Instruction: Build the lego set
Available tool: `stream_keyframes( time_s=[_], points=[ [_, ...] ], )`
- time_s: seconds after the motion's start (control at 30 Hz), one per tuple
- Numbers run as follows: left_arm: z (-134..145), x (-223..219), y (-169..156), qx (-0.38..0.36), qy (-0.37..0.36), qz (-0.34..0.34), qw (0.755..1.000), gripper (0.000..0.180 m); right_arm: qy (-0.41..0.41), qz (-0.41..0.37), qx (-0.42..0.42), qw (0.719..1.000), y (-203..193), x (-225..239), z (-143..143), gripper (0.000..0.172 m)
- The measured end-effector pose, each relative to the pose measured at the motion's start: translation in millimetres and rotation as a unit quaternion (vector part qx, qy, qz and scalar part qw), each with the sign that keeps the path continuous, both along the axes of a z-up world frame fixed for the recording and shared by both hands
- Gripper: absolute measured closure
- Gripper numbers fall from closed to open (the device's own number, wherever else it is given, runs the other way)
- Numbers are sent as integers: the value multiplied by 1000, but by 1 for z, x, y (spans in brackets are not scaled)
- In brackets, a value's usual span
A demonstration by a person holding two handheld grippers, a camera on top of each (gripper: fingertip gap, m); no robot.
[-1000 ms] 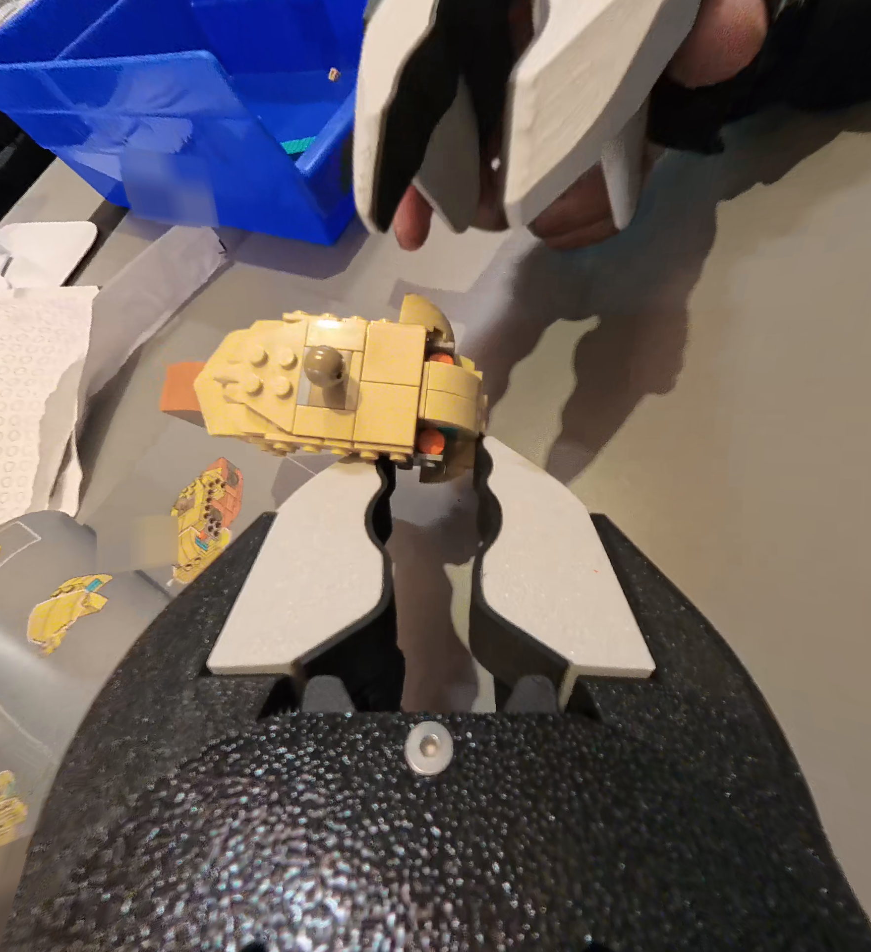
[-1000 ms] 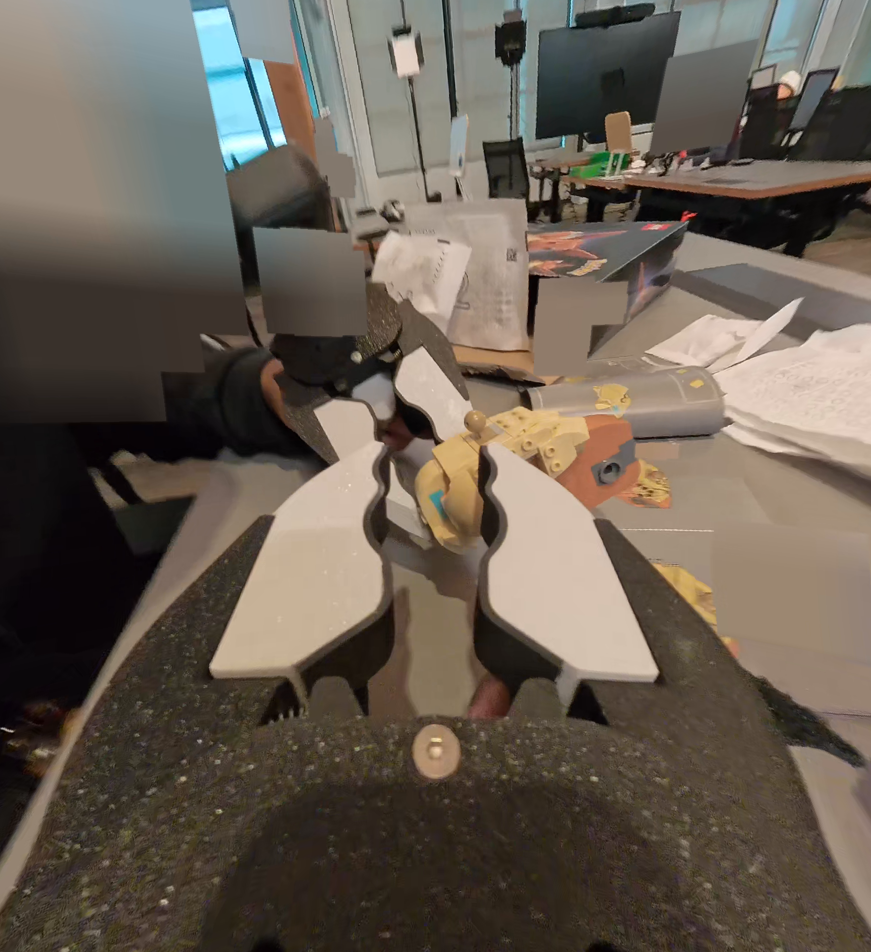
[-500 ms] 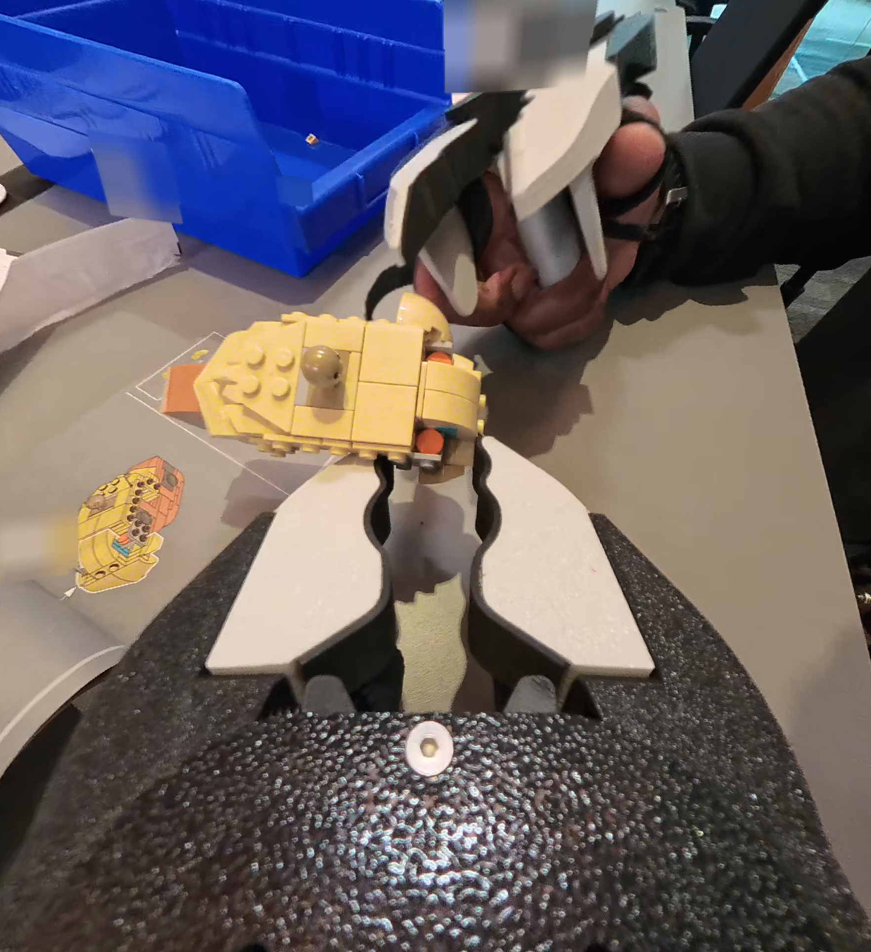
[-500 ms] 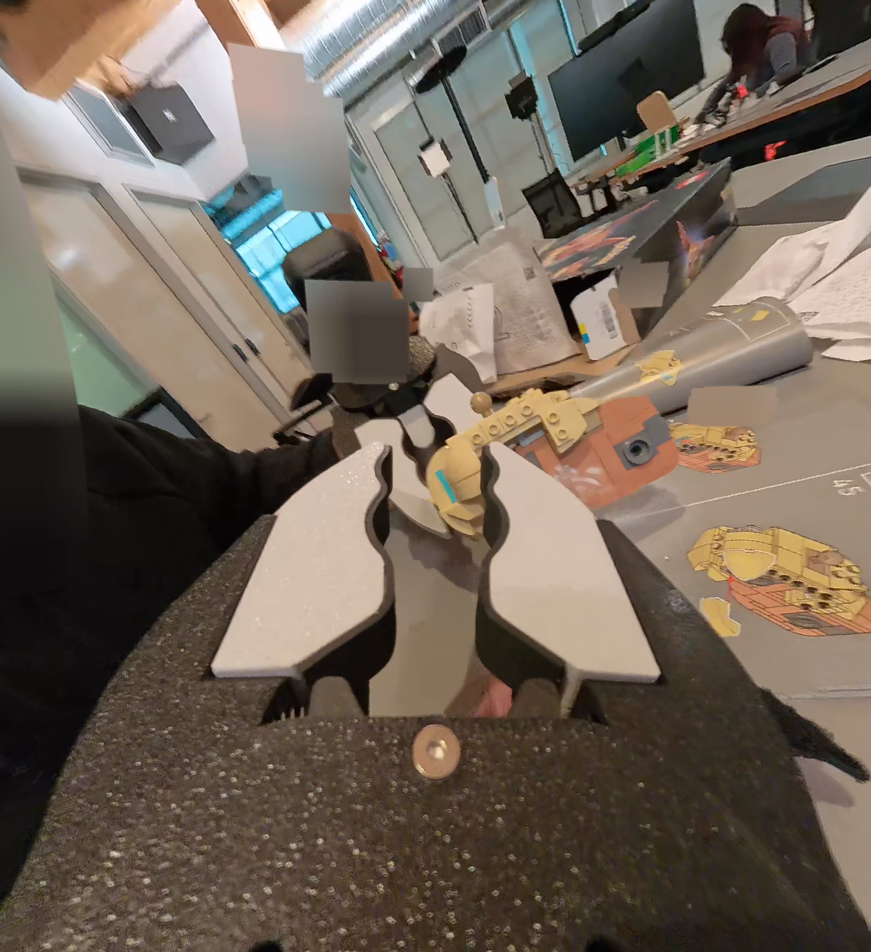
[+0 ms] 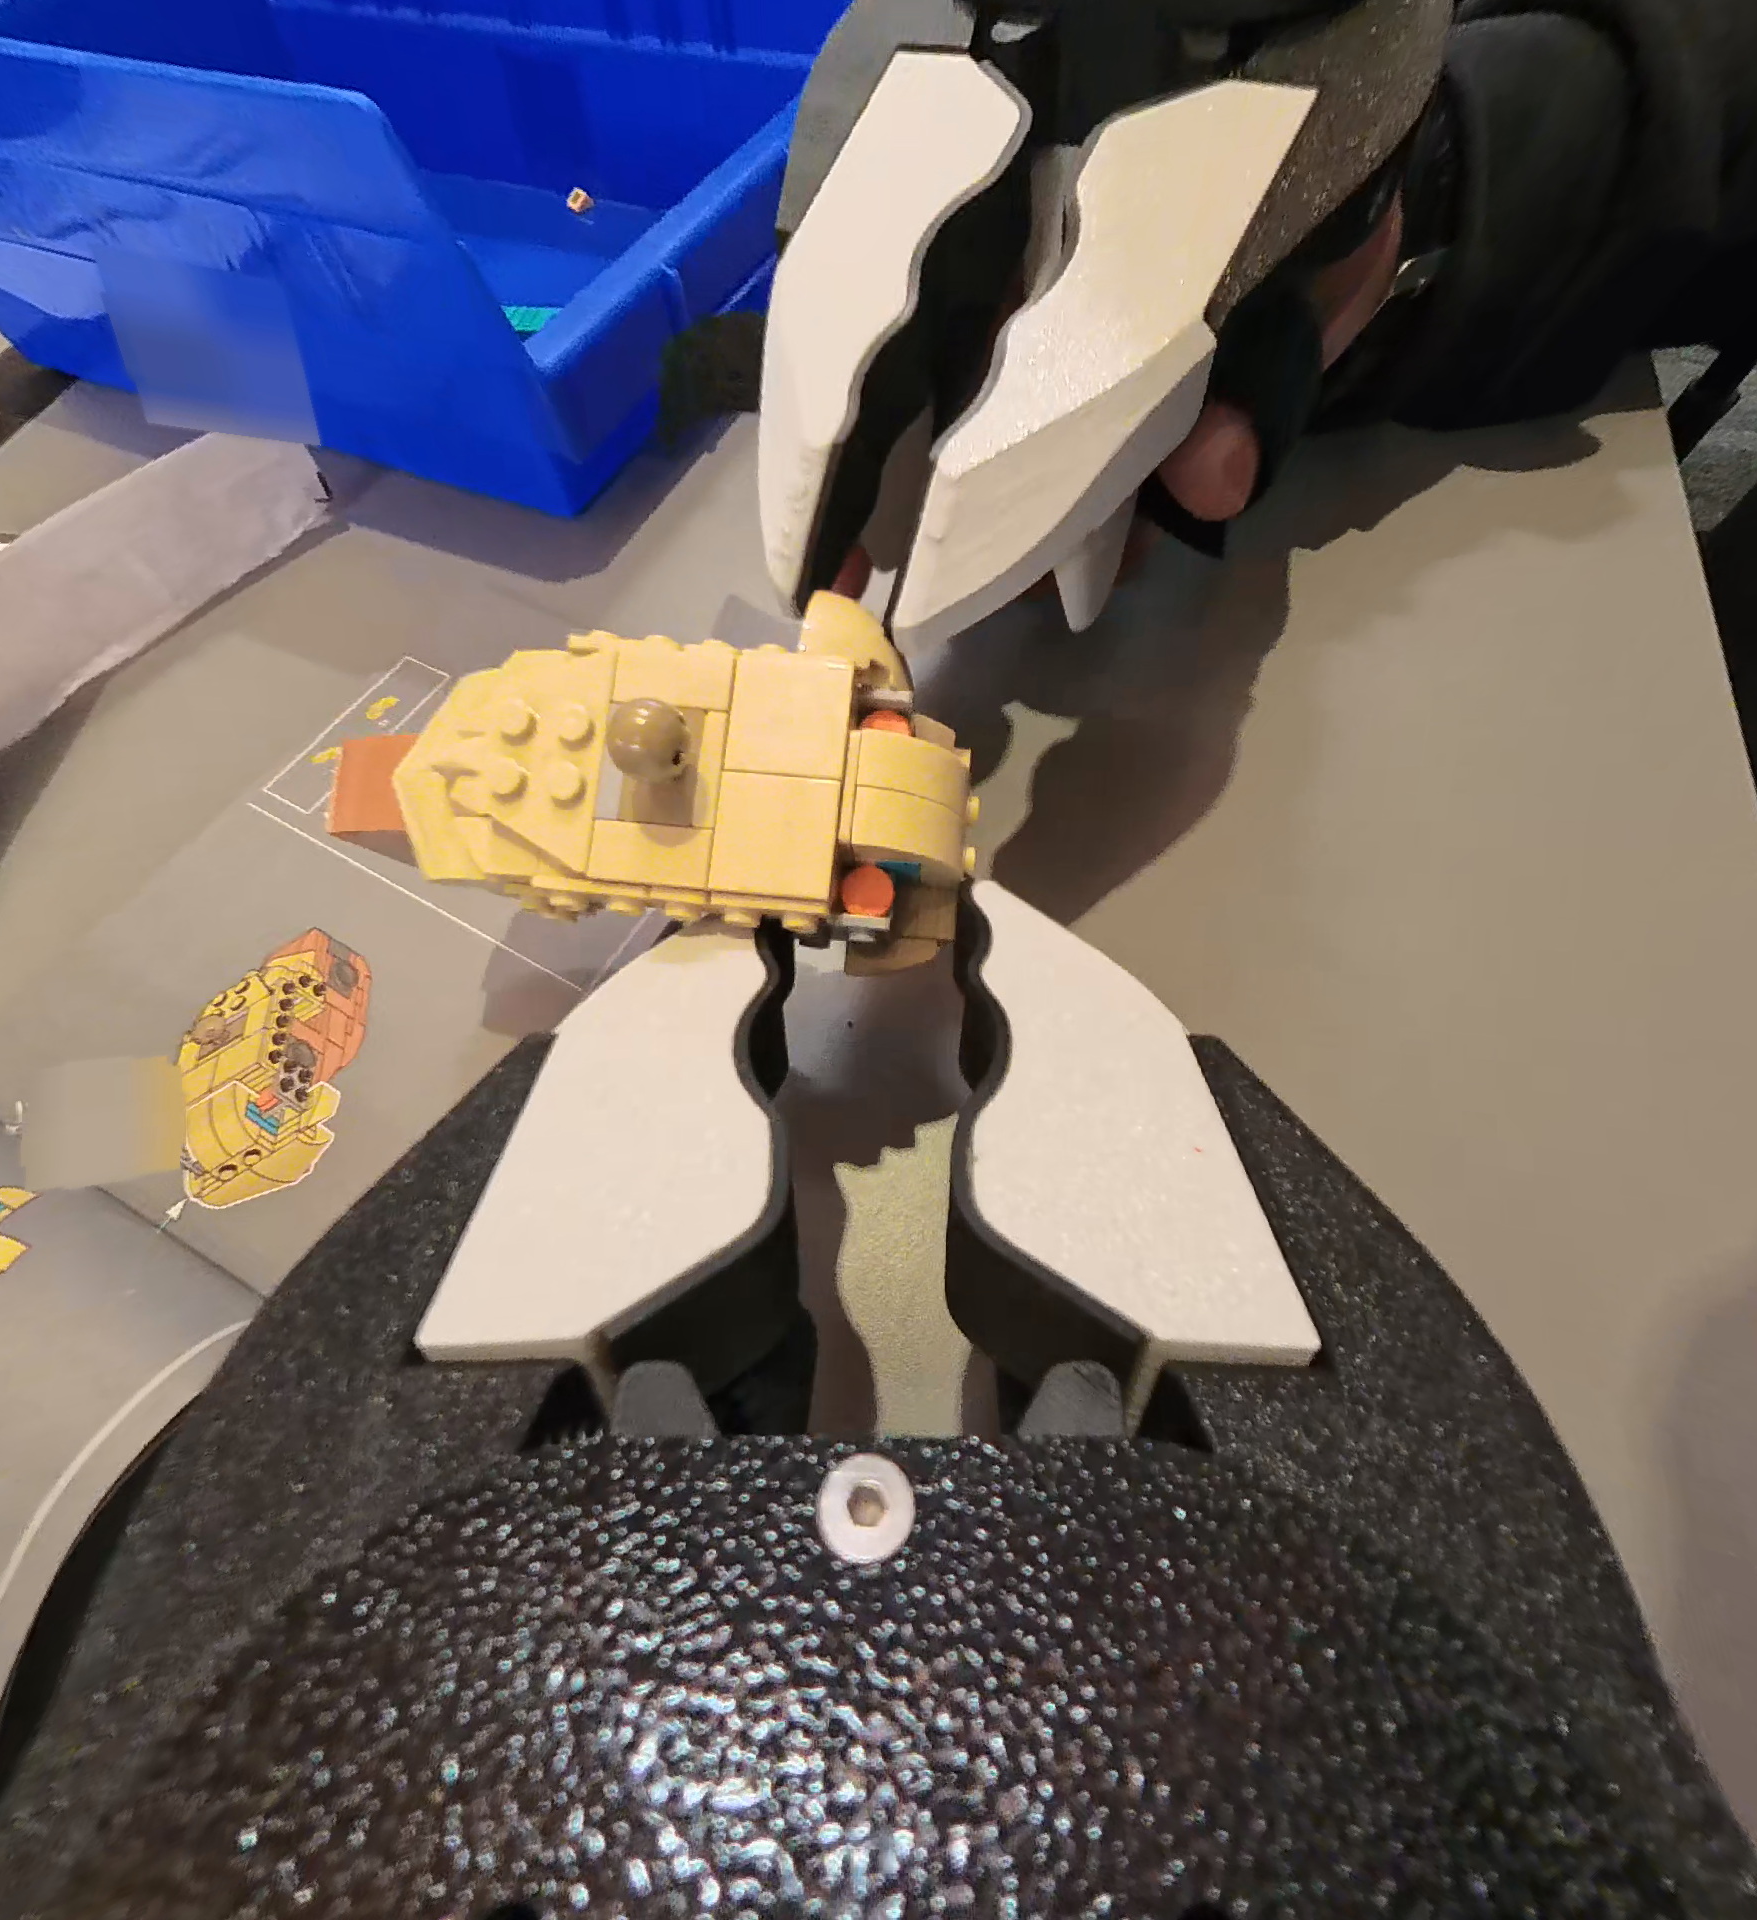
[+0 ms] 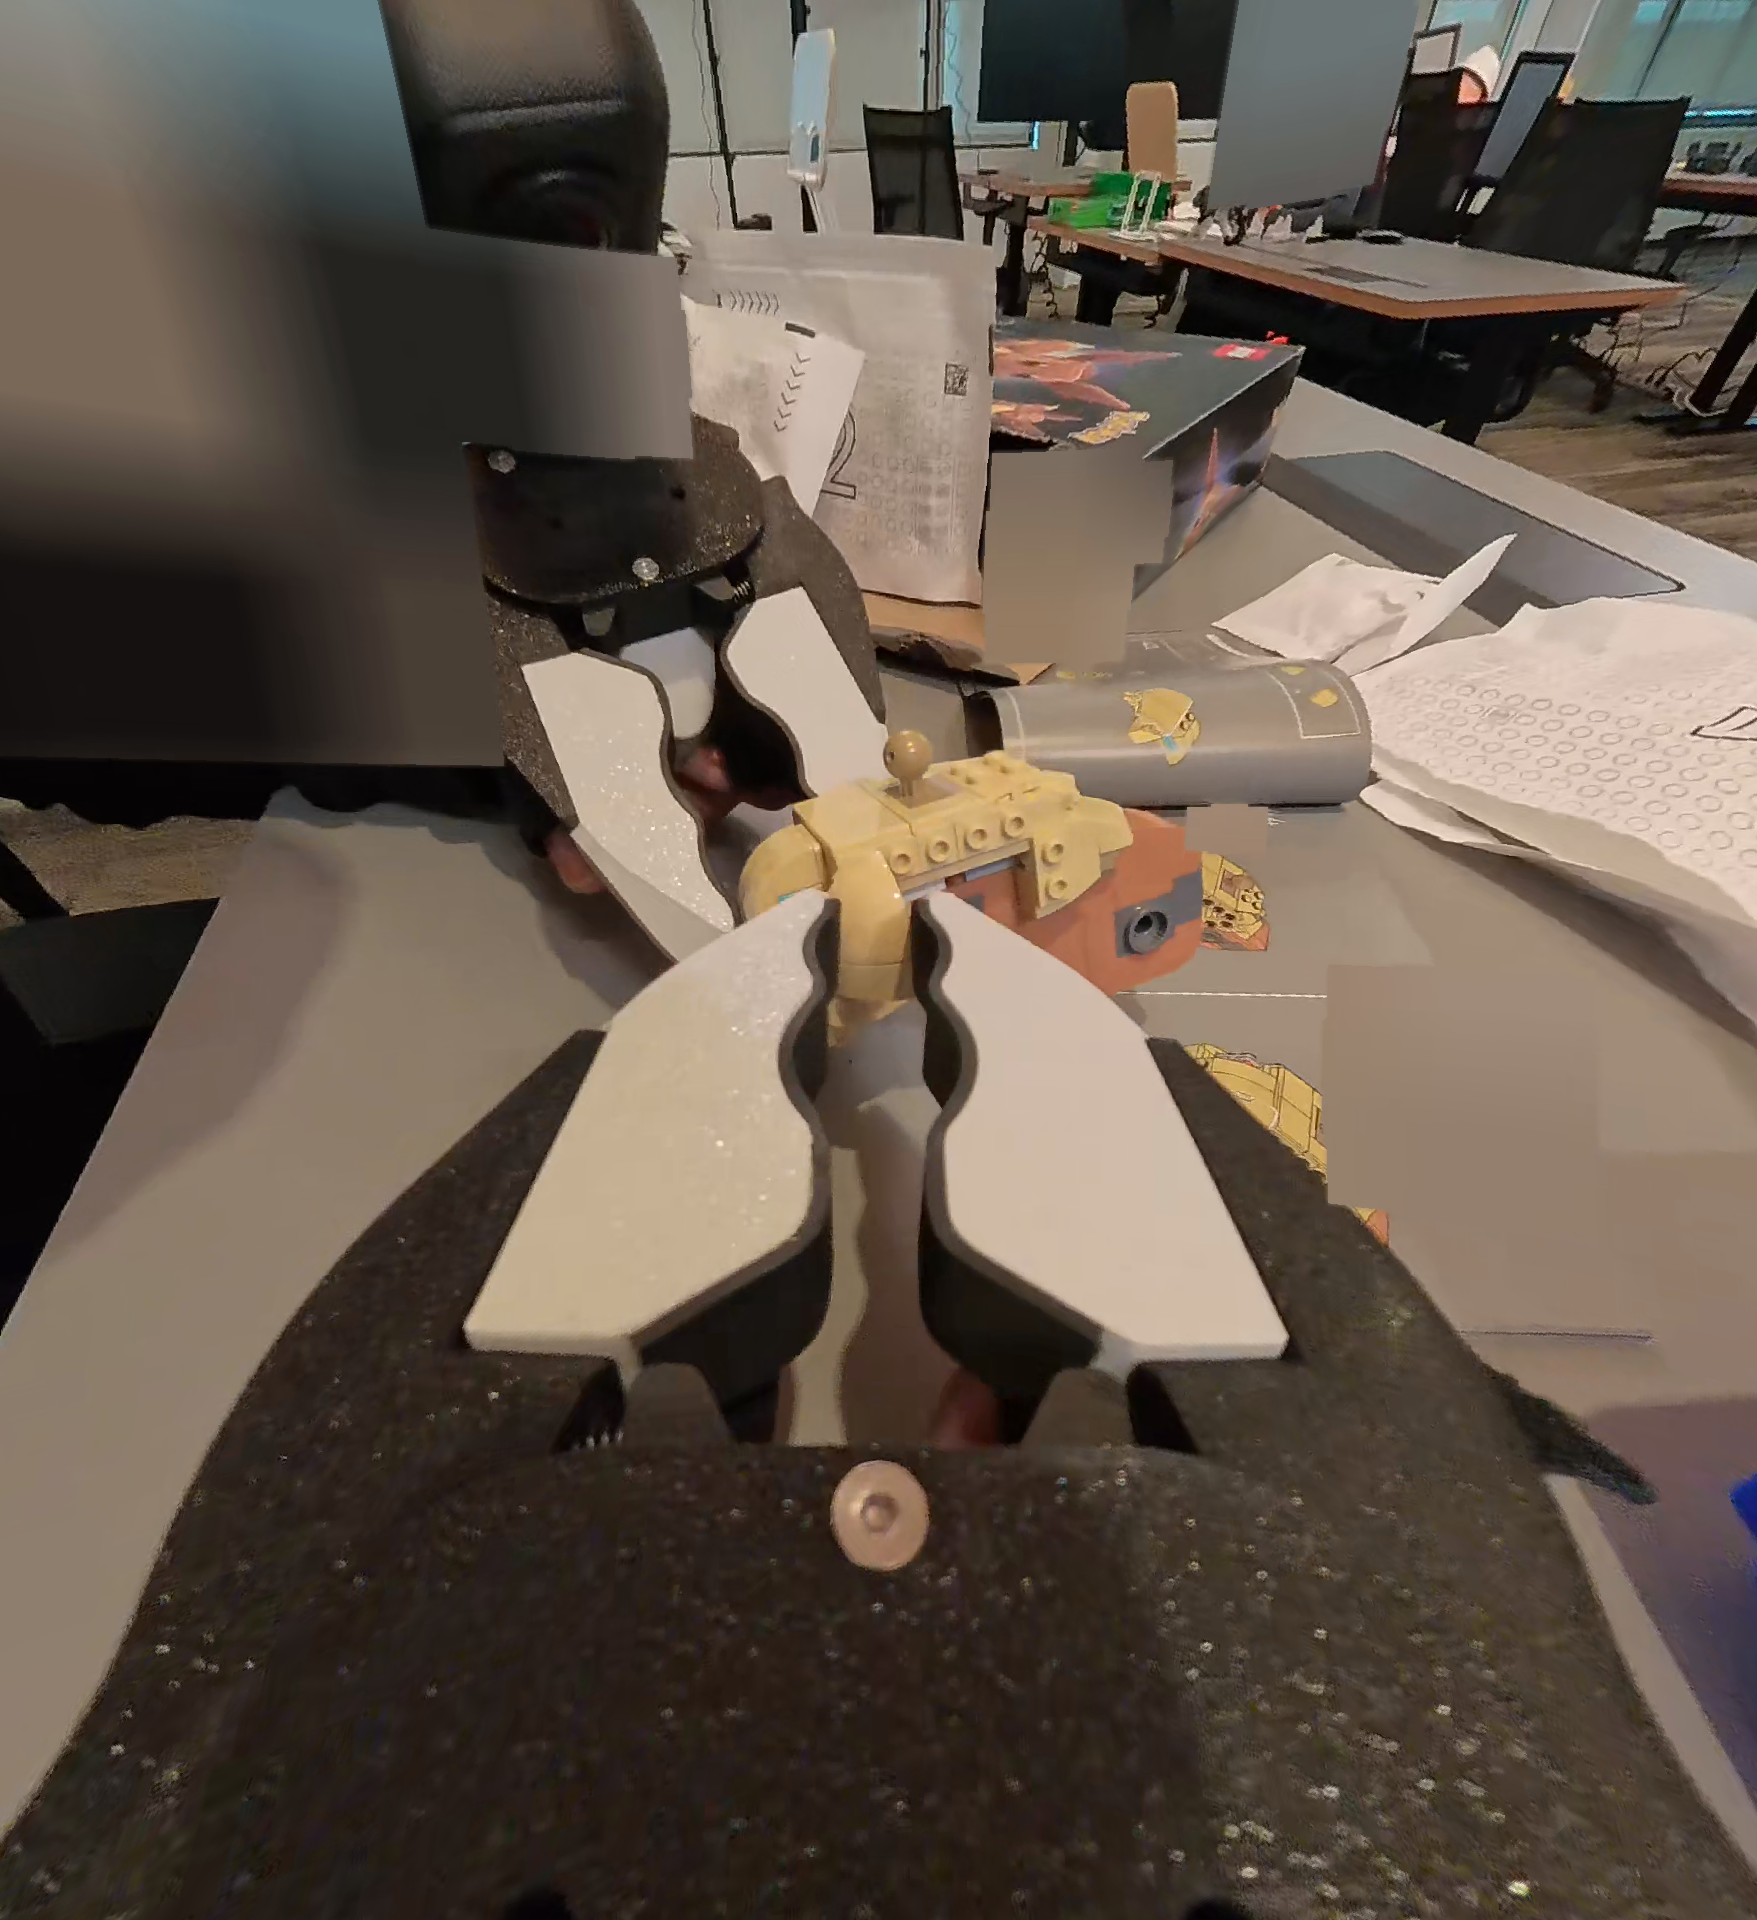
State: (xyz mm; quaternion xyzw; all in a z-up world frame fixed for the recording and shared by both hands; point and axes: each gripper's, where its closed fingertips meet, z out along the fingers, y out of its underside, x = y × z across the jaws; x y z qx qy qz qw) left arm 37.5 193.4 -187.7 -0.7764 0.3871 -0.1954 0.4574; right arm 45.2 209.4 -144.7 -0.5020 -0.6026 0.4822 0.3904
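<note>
Bricks in tan make up the small model [image 5: 692,795] that both grippers hold above the grey table [image 5: 1425,1039]. The left gripper [image 5: 866,920] has its jaws partly open around the model's underside at the rounded end, the fingertips [image 5: 749,935] tucked beneath it; the model hangs clear of the table there, so it looks carried, though the contact itself is hidden. The right gripper [image 6: 869,914] is closed narrowly on a curved tan piece [image 6: 869,935] on the model's side, both pads against it.

As for progress, the model looks largely built: smooth tiles on top, a ball-topped post [image 5: 648,740] standing upright, orange studs [image 5: 866,888] at the rounded end. Whether pieces remain I cannot tell. An open instruction booklet [image 5: 230,1081] lies on the table at 9 o'clock from the left gripper, and a blue bin [image 5: 354,260] sits at 11 o'clock.

In the left wrist view the model's long axis runs from 9 to 3 o'clock, nearly level, its pointed studded end toward 9 and its rounded end toward 3. A reddish-brown plate [image 5: 365,779] sticks out past the pointed end.
</note>
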Motion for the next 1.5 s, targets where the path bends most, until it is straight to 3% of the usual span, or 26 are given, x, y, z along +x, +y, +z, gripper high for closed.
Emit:
stream_keyframes(
  time_s=[0.57, 0.67, 0.87, 1.17, 1.33, 1.5],
  points=[
    [-11, -5, 3, -14, 52, 17, 998, 152, -34, -8, -36, 999, 3, -2, -13, 159],
    [-9, 2, 2, -65, -7, 16, 998, 152, -38, -14, -45, 998, 10, 0, -8, 160],
    [-2, 14, -5, -136, -85, 18, 987, 152, 37, -95, -16, 995, 57, 29, 38, 159],
    [5, 38, -15, -161, -141, 13, 977, 152, 17, -145, 59, 988, 81, 64, 20, 157],
    [-3, 46, -16, -151, -77, 25, 985, 152, -4, -146, 74, 987, 82, 64, 11, 156],
    [-22, 57, -18, -126, 77, 8, 989, 152, -21, -144, 92, 985, 80, 62, 3, 156]
  ],
)
